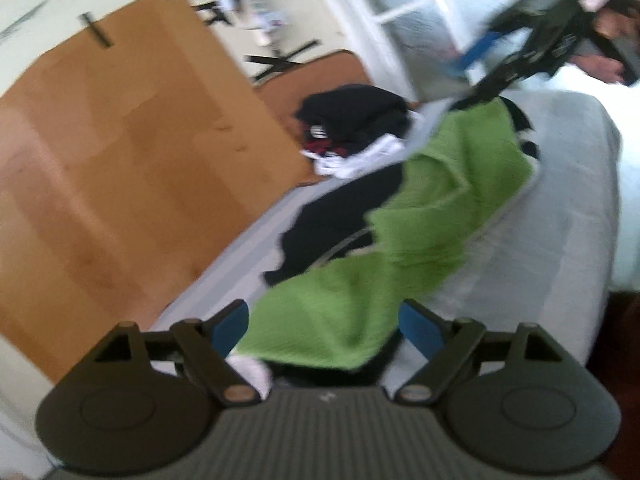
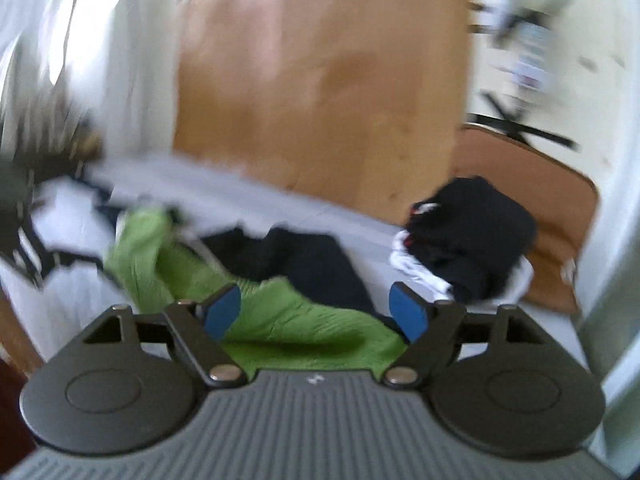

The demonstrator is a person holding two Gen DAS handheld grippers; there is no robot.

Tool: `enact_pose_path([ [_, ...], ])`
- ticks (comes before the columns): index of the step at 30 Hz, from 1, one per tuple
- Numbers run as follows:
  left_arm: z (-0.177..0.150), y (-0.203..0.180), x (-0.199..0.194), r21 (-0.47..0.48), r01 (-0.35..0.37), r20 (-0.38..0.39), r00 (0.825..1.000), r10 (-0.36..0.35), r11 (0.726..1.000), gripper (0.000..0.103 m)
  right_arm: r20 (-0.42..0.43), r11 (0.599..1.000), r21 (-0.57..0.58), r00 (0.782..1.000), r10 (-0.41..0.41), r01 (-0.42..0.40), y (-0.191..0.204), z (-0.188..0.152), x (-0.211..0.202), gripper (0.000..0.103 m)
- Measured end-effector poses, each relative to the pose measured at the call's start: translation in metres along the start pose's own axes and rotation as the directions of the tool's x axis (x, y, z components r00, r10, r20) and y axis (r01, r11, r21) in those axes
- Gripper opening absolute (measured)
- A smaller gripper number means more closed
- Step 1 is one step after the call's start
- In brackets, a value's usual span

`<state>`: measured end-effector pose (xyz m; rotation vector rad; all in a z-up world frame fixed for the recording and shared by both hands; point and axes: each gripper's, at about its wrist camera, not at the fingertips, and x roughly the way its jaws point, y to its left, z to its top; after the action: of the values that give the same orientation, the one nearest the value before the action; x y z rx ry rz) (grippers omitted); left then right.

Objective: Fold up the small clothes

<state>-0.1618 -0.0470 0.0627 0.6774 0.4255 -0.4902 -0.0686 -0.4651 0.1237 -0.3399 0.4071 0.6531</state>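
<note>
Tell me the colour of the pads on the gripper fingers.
Blue pads; clearest in the right wrist view.

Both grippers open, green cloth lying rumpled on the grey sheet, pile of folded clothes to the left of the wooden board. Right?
Not quite: the pile of clothes lies to the right of the wooden board, as the right wrist view shows. The rest holds: both grippers are open, and the green cloth lies rumpled on the grey sheet.

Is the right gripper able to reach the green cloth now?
Probably yes. The right gripper has open jaws right over the green cloth, and nothing lies between them.
</note>
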Motion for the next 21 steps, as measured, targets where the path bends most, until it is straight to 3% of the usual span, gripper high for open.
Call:
enact_pose_path([
  [4, 0.002, -0.024, 0.013, 0.076, 0.042, -0.017, 0.999, -0.040, 0.996, 0.086, -0.117, 0.991, -0.123, 0.992, 0.043, -0.058, -0.003, 0.006, 0.036, 0.083],
  [7, 0.002, -0.032, 0.025, 0.092, 0.033, -0.043, 0.999, -0.029, 0.995, 0.086, -0.186, 0.978, -0.194, 0.982, 0.035, -0.071, -0.006, 0.004, 0.061, 0.082],
  [8, 0.001, -0.033, 0.029, 0.092, 0.019, -0.052, 0.999, -0.015, 0.996, 0.085, -0.215, 0.979, -0.182, 0.975, 0.049, -0.089, -0.009, 0.001, 0.068, 0.075],
  [9, 0.001, -0.033, 0.033, 0.090, 0.001, -0.065, 0.998, 0.005, 0.996, 0.078, -0.238, 0.978, -0.178, 0.969, 0.063, -0.108, -0.010, -0.003, 0.072, 0.064],
  [10, 0.000, -0.033, 0.037, 0.088, -0.024, -0.082, 0.996, 0.031, 0.996, 0.068, -0.245, 0.974, -0.197, 0.968, 0.062, -0.112, -0.009, -0.006, 0.069, 0.040],
  [11, -0.002, -0.029, 0.041, 0.087, -0.050, -0.102, 0.993, 0.059, 0.995, 0.044, -0.228, 0.968, -0.232, 0.973, 0.046, -0.100, -0.005, -0.010, 0.063, 0.024],
  [12, -0.005, -0.025, 0.044, 0.077, -0.071, -0.121, 0.989, 0.080, 0.995, 0.025, -0.200, 0.960, -0.263, 0.979, 0.045, -0.097, -0.002, -0.013, 0.052, 0.015],
  [13, -0.006, -0.020, 0.044, 0.057, -0.079, -0.129, 0.988, 0.086, 0.995, 0.020, -0.168, 0.958, -0.267, 0.984, 0.057, -0.102, -0.001, -0.015, 0.039, 0.013],
  [15, -0.008, -0.009, 0.038, 0.005, -0.109, -0.107, 0.988, 0.108, 0.994, 0.016, -0.084, 0.969, -0.239, 0.996, 0.041, -0.060, 0.001, -0.016, 0.016, 0.013],
  [18, 0.002, 0.006, 0.017, -0.053, -0.203, -0.008, 0.979, 0.203, 0.978, 0.015, 0.072, 0.986, -0.163, 0.997, -0.027, 0.038, 0.000, -0.010, -0.017, 0.012],
  [20, 0.015, 0.019, -0.001, -0.094, -0.272, 0.082, 0.957, 0.279, 0.958, 0.015, 0.189, 0.981, -0.137, 0.976, -0.112, 0.139, 0.005, 0.003, -0.035, 0.012],
  [21, 0.024, 0.027, -0.014, -0.122, -0.321, 0.135, 0.932, 0.336, 0.939, 0.014, 0.239, 0.972, -0.132, 0.958, -0.160, 0.195, 0.009, 0.011, -0.044, 0.012],
])
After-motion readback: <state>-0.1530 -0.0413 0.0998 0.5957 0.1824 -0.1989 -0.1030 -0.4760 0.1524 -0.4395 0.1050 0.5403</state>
